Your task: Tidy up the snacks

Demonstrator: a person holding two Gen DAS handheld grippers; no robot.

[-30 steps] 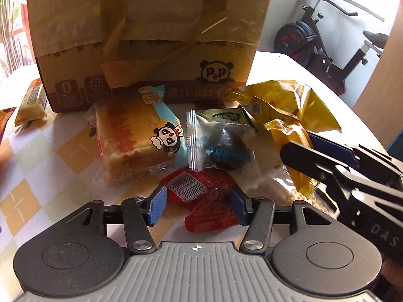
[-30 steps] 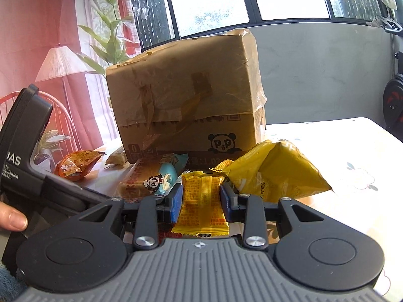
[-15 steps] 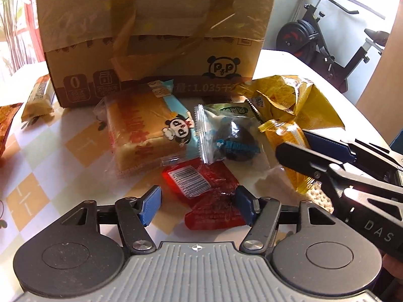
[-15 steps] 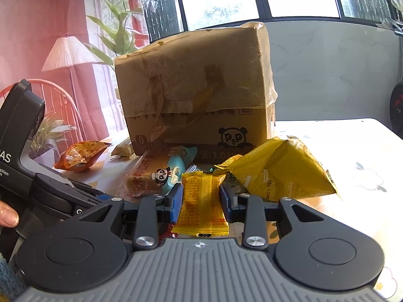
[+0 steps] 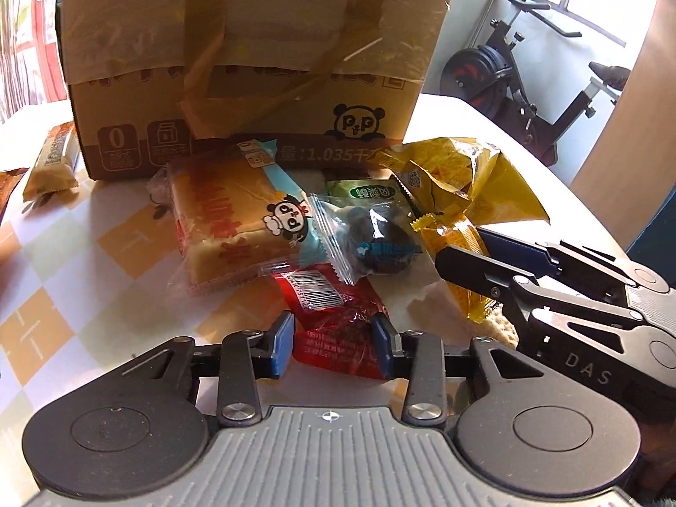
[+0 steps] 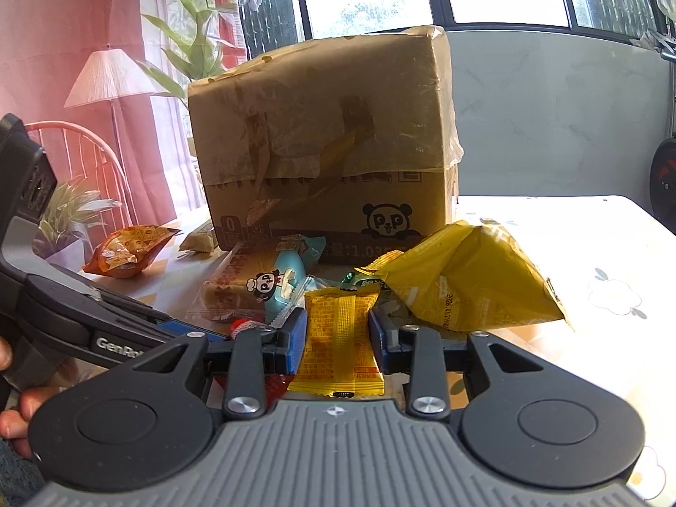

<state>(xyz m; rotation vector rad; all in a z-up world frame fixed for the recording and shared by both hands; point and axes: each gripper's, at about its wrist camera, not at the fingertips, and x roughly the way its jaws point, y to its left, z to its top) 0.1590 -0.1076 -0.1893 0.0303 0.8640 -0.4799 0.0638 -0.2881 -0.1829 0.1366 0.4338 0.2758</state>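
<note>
Left gripper (image 5: pixel 331 344): fingers just closing around red packet (image 5: pixel 333 321) (barcode up). Right gripper (image 6: pixel 338 338) clamps yellow packet (image 6: pixel 340 338). Box (image 5: pixel 253 84) at 12 o'clock reads "1.035".

Cardboard box (image 5: pixel 253 84) reads "P&P" and "1.035"; claw (image 5: pixel 591 363) reads "DAS".

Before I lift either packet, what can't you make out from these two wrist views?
- Red packet, left wrist view: near end hidden by the left gripper, whose jaws have just been closing; pad contact unclear.
- Small yellow packet, right wrist view: held by the right gripper; what lies beneath is hidden.
- Cardboard box: contents unseen in both views.
</note>
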